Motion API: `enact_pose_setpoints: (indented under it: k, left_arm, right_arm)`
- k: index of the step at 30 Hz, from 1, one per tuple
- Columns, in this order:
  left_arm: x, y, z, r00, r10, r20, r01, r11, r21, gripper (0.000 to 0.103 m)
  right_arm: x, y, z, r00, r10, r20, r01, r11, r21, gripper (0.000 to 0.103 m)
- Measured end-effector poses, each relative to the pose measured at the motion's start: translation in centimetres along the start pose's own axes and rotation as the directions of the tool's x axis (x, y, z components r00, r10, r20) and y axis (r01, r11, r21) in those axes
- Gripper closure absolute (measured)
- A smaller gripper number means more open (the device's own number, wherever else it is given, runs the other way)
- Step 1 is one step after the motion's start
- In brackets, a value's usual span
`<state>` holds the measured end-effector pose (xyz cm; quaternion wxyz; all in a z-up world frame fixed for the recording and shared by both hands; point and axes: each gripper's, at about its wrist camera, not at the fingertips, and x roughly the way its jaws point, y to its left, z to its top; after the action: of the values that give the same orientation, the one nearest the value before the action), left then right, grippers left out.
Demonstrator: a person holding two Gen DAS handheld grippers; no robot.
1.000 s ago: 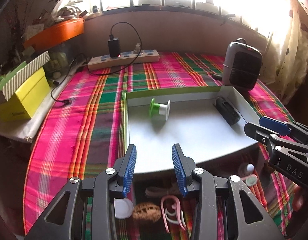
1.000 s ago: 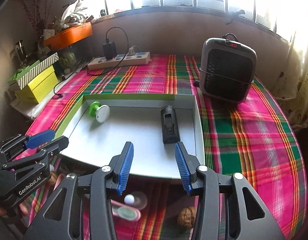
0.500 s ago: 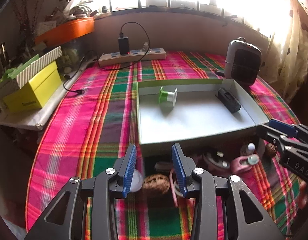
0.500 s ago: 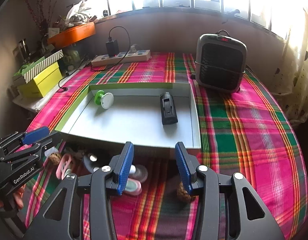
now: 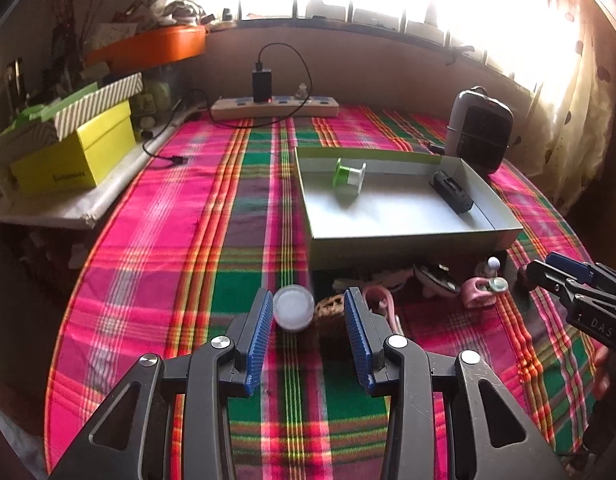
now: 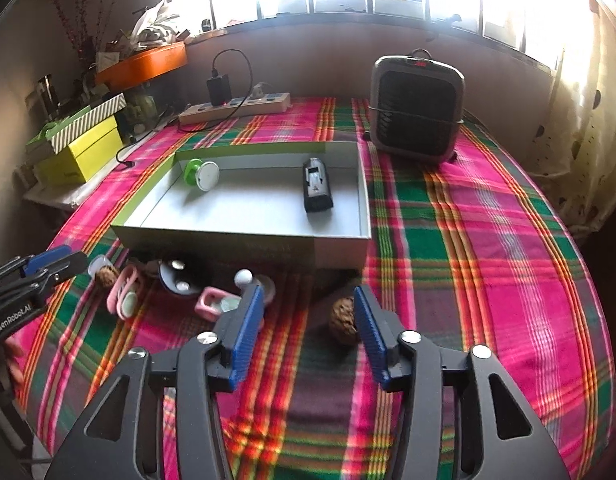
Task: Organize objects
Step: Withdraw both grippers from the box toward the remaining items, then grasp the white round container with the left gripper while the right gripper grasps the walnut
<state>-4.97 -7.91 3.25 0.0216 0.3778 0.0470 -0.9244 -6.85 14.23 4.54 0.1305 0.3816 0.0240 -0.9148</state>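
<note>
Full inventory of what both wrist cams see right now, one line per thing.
box: 1, white with green edge, mid-cloth
spool: 1, green and white, in box, far left corner
black device: 1, in box, right side
walnuts: 2, brown, cloth in front of box
white cap: 1, between left gripper's fingers
pink clips: several, cloth in front of box
heater: 1, grey-black, far right
power strip: 1, beige, far edge
yellow box: 1, left shelf
left gripper: black, blue pads, open
right gripper: open, just been opening
</note>
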Motion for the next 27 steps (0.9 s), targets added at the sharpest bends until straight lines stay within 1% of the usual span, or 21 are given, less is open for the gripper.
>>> enact_pose_setpoints:
  k: [4,7,14,22,27]
  left_arm:
    - [0.4,0.5,-0.4,1.0,-0.016,-0.021,0.016,0.999,-0.028,0.068]
    - [0.5,0.8,-0.8,0.999,-0.032,-0.025,0.032,0.999,-0.036,0.063]
    - [1.2,1.5,-1.2,0.999,-0.03,-0.042,0.027,0.997,-0.069,0.063]
    - [2.2,1.7,-1.4,0.998,-0.028,-0.063,0.023,0.997,-0.071,0.063]
    - [2.5,2.1,-1.3,0.997,-0.025,-0.066,0.019,0.997,-0.081,0.063]
  right_arm:
    - [-0.2,-0.5,-0.5,1.0,-0.01,-0.006,0.01,1.0,0.013,0.053]
    - [-0.4,-0.8,-0.8,1.0,-0.013,-0.009,0.013,1.0,0.017,0.052]
    - [-0.4,-1.7,-1.5,0.999,-0.027,-0.019,0.028,0.999,0.038,0.052]
    - [0.0,-2.6,-2.1,0.998,-0.044,-0.046,0.047,0.997,0.056,0.052]
    - [0.8,-2.8,-2.1,0.997,-0.038,-0.067,0.042,0.998,0.056,0.052]
